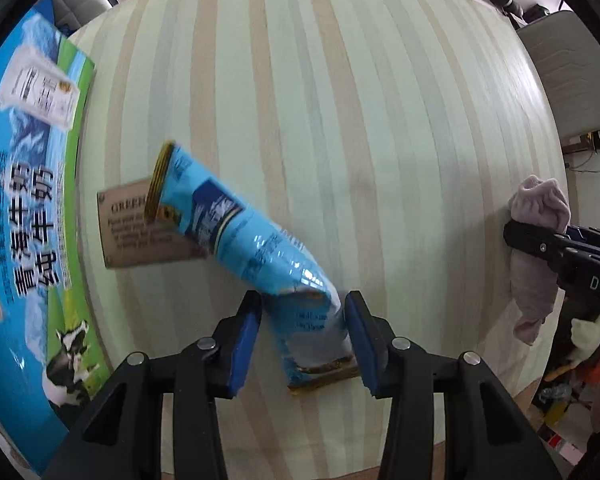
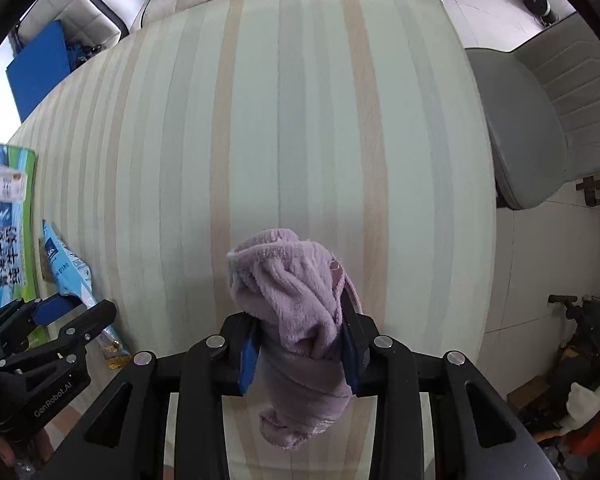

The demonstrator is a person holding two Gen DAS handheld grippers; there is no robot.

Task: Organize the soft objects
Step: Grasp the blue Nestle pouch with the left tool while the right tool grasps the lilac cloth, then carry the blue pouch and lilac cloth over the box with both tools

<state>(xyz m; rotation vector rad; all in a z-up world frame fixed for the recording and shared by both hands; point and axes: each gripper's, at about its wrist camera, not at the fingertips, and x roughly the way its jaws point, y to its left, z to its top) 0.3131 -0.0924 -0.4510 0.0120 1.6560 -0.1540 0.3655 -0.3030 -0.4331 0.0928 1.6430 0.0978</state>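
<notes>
My left gripper (image 1: 304,340) is shut on the lower end of a blue foil pouch (image 1: 236,236), which tilts up and to the left above the striped table (image 1: 340,120). My right gripper (image 2: 300,344) is shut on a lilac fluffy cloth (image 2: 296,292) that bunches above the fingers and hangs below them. The cloth (image 1: 536,216) and right gripper (image 1: 540,244) also show at the right edge of the left wrist view. The pouch (image 2: 68,268) and left gripper (image 2: 72,312) show at the lower left of the right wrist view.
A large blue and green milk carton box (image 1: 32,200) lies at the table's left edge. A brown printed card (image 1: 136,228) lies flat under the pouch. A grey chair (image 2: 540,120) stands right of the table, with clutter (image 2: 580,380) on the floor.
</notes>
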